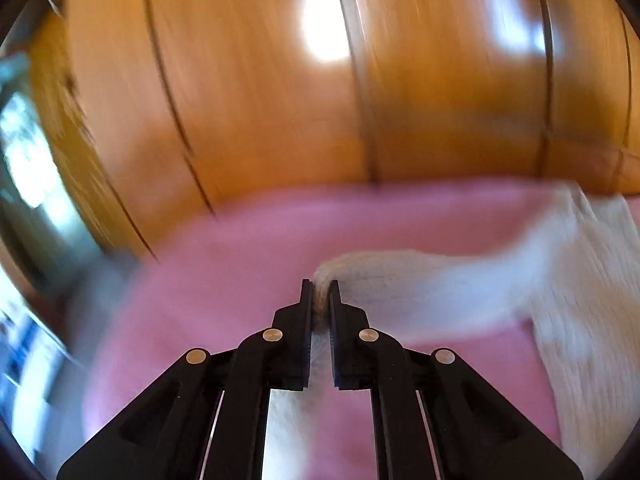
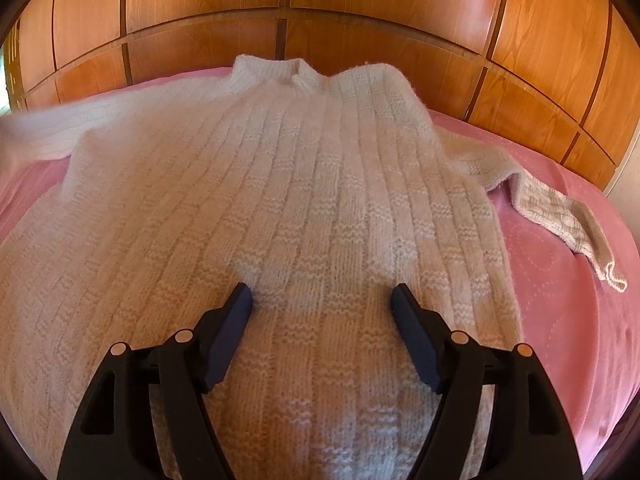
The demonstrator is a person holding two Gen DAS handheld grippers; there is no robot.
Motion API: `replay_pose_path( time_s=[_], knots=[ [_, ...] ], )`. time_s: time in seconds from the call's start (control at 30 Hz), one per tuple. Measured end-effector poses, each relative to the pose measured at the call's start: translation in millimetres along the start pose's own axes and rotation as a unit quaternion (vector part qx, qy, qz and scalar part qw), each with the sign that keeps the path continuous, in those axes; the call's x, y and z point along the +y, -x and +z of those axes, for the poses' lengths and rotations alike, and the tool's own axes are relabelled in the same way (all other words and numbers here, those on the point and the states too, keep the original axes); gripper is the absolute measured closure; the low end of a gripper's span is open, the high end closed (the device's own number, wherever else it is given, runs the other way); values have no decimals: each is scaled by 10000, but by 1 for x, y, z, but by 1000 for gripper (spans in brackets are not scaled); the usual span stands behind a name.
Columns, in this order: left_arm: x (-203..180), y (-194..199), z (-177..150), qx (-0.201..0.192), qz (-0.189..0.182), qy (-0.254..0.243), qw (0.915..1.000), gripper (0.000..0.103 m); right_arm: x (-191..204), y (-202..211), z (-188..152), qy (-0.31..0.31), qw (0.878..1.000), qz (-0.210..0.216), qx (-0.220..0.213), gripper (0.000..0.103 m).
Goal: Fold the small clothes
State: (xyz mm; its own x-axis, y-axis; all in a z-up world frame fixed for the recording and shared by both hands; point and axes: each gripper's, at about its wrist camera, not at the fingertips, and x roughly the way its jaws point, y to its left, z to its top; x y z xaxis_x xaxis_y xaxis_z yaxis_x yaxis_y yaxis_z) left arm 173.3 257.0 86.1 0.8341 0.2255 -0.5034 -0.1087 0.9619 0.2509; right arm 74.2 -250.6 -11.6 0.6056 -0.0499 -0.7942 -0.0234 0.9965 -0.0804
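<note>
A white knitted sweater (image 2: 300, 160) lies flat on a pink bedspread (image 2: 560, 300), collar at the far side. Its right sleeve (image 2: 560, 216) trails out over the pink cover. My right gripper (image 2: 322, 292) stands open just over the sweater's lower body, fingers wide apart, gripping nothing. In the blurred left wrist view my left gripper (image 1: 320, 286) is shut on the end of the other sleeve (image 1: 420, 280), lifted off the bedspread (image 1: 240, 260). That sleeve stretches right toward the sweater's body (image 1: 592, 300).
Glossy wooden panels (image 2: 360, 8) rise right behind the bed's far edge and fill the top of the left wrist view as wooden panels (image 1: 260, 100). Bare pink cover lies to the right of the sweater. A bright window area (image 1: 24, 160) shows at far left.
</note>
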Motion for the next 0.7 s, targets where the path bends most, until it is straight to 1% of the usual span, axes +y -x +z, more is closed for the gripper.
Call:
replay_pose_path(
  time_s=[0.03, 0.07, 0.1, 0.13, 0.17, 0.2, 0.23, 0.3, 0.33, 0.37, 0.43, 0.47, 0.5, 0.53, 0.57, 0.6, 0.67, 0.7],
  knots=[
    [-2, 6, 7, -284, 288, -173, 9990, 97, 1, -1, -1, -7, 10000, -20, -25, 30],
    [-7, 11, 11, -562, 628, -397, 9956, 97, 1, -1, -1, -8, 10000, -33, -49, 29],
    [-13, 9, 13, -693, 823, -506, 9929, 97, 0, -2, -1, -26, 10000, -42, -64, 29],
    [-16, -3, 13, -619, 972, -520, 9920, 97, -1, -3, -1, -37, 10000, -31, -63, 28],
    [-15, -20, 11, -370, 927, -403, 9942, 97, -2, -3, -1, -49, 10000, -19, -58, 28],
    [-17, -47, 5, -37, 887, -260, 9957, 97, -4, -4, 0, -58, 10000, -4, -50, 27],
    [-23, -71, -1, 329, 900, -370, 9947, 97, -5, -5, 0, -65, 10000, 11, -41, 27],
    [-35, -105, -12, 895, 972, -647, 9891, 96, -7, -5, 1, -51, 10000, 28, -31, 27],
    [-38, -122, -21, 1263, 979, -707, 9846, 96, -7, -5, 1, -46, 10000, 31, -24, 27],
    [-41, -134, -25, 1494, 989, -636, 9818, 96, -8, -6, 1, -41, 10000, 37, -17, 27],
    [-35, -137, -29, 1649, 910, -259, 9818, 93, -8, -6, 1, -50, 10000, 32, -25, 27],
    [-31, -132, -28, 1623, 881, -66, 9828, 87, -8, -6, 1, -57, 10000, 33, -29, 27],
    [-24, -125, -28, 1552, 842, 111, 9842, 72, -8, -5, 1, -65, 10000, 32, -41, 27],
    [-18, -113, -31, 1482, 849, 276, 9849, 61, -8, -5, 1, -49, 10000, 33, -34, 27],
    [-14, -98, -33, 1352, 829, 427, 9864, 42, -8, -5, 1, -53, 10000, 35, -44, 27],
    [-13, -83, -34, 1192, 732, 550, 9886, 37, -8, -5, 1, -58, 10000, 41, -49, 27],
    [-30, -64, -35, 1119, 450, 661, 9905, 37, -8, -5, 2, -43, 10000, 53, -25, 27],
    [-33, -54, -37, 1091, 192, 755, 9910, 37, -9, -4, 5, -25, 10000, 56, 7, 27]
  ],
)
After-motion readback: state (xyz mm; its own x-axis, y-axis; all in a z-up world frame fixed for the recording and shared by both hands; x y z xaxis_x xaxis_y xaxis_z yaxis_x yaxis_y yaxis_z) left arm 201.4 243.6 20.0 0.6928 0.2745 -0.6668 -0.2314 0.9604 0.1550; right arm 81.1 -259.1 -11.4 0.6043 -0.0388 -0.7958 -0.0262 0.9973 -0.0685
